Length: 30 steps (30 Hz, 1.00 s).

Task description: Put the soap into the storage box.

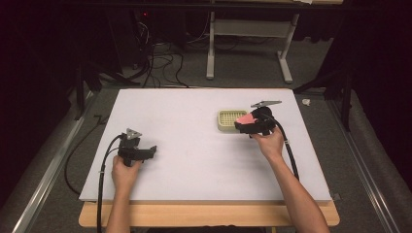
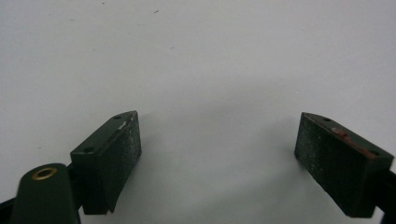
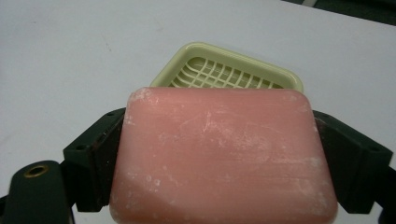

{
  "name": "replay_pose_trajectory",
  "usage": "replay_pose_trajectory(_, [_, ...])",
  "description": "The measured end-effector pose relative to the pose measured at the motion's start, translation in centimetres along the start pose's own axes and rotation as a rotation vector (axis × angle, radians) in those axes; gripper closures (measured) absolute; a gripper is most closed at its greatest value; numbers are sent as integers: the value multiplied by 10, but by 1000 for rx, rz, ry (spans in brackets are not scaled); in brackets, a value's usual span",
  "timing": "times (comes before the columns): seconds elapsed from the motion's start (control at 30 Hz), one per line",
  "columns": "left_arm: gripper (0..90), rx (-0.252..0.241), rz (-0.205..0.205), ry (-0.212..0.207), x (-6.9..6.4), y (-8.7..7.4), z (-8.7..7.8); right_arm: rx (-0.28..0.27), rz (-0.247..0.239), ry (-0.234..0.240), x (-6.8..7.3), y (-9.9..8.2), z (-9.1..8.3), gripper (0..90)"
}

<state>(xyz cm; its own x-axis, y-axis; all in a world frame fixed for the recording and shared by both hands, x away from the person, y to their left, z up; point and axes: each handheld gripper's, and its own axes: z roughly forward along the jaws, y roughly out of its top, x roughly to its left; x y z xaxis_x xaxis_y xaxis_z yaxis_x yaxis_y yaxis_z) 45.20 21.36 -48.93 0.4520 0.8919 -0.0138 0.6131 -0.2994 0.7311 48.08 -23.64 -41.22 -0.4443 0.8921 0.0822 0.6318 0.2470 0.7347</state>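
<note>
The flat, rounded-corner pink bar of soap is sitting clamped between the two black jaws of the right gripper, which are pressing on its two short sides while its broad scuffed face is facing up in the right gripper view. Just beyond the bar's far edge, the pale yellow-green plastic soap dish with a gridded bottom is lying on the white tabletop; the bar is overlapping the dish's near rim in that view, and whether the two are touching cannot be told. In the high view the soap is hovering at the right edge of the dish, on the right half of the tabletop. There is one bar of soap, one dish, and two grippers. The person's right hand is reaching forward with the forearm stretching in from the bottom right, holding the right gripper pointed leftward at the dish. The left hand is resting near the tabletop's left front, well apart from the dish, holding the left gripper low; its jaws are standing wide apart with nothing between them over bare white surface in the left gripper view.
</note>
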Motion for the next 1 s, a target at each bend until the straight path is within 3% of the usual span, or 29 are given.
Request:
replay_pose_trajectory(0.23, [150, 0, 0, 0, 0, 0, 0, 23, -5, -11, 4, 8, 10, 136])
replay_pose_trajectory(0.5, [150, 0, 0, -1, 0, 0, 0, 36, 22, -23, 3, 18, 23, 136])
replay_pose_trajectory(0.83, [150, -1, -1, -1, 0, 0, 0, 84, 12, -33, 9, 25, 43, 136])
replay_pose_trajectory(1.0, [150, -1, -2, -2, 0, 0, 0, 129, 39, -50, 7, 22, 58, 136])
